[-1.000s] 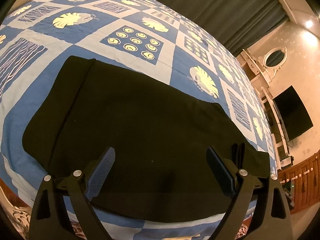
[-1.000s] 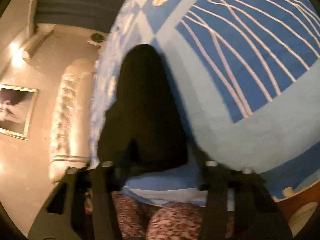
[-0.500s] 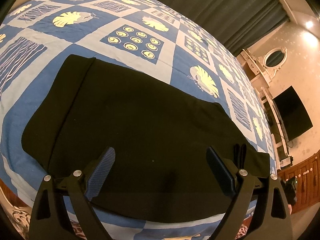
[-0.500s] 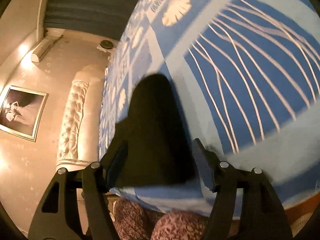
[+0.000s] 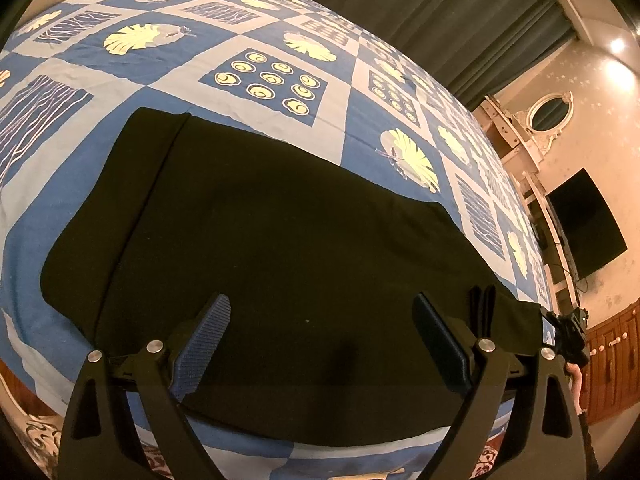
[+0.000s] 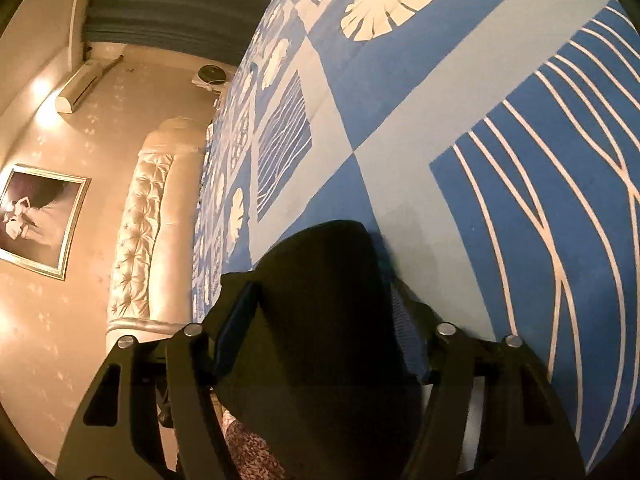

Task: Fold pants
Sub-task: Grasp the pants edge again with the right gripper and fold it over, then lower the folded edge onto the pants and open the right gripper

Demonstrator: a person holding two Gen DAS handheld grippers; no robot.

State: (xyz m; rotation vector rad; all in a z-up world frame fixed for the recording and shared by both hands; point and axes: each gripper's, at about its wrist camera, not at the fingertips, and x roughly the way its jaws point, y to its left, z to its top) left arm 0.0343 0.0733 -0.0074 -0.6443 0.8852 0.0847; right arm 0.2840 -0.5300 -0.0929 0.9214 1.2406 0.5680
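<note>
Left wrist view: the black pants (image 5: pixel 280 240) lie flat on the blue bedspread (image 5: pixel 352 128), near its front edge. The left gripper (image 5: pixel 320 332) hangs above them, jaws wide apart and empty.

Right wrist view: the right gripper (image 6: pixel 320 320) has the pants' end (image 6: pixel 320 300) between its jaws, which have just been closing; I cannot tell if the pads press it.

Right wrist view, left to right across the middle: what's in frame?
Framed picture → tufted headboard → black pants, bunched between the right tool's open fingers → blue patchwork bedspread.

Matt black cloth pants (image 5: pixel 280 240), smooth printed cotton bedspread (image 5: pixel 352 92)
</note>
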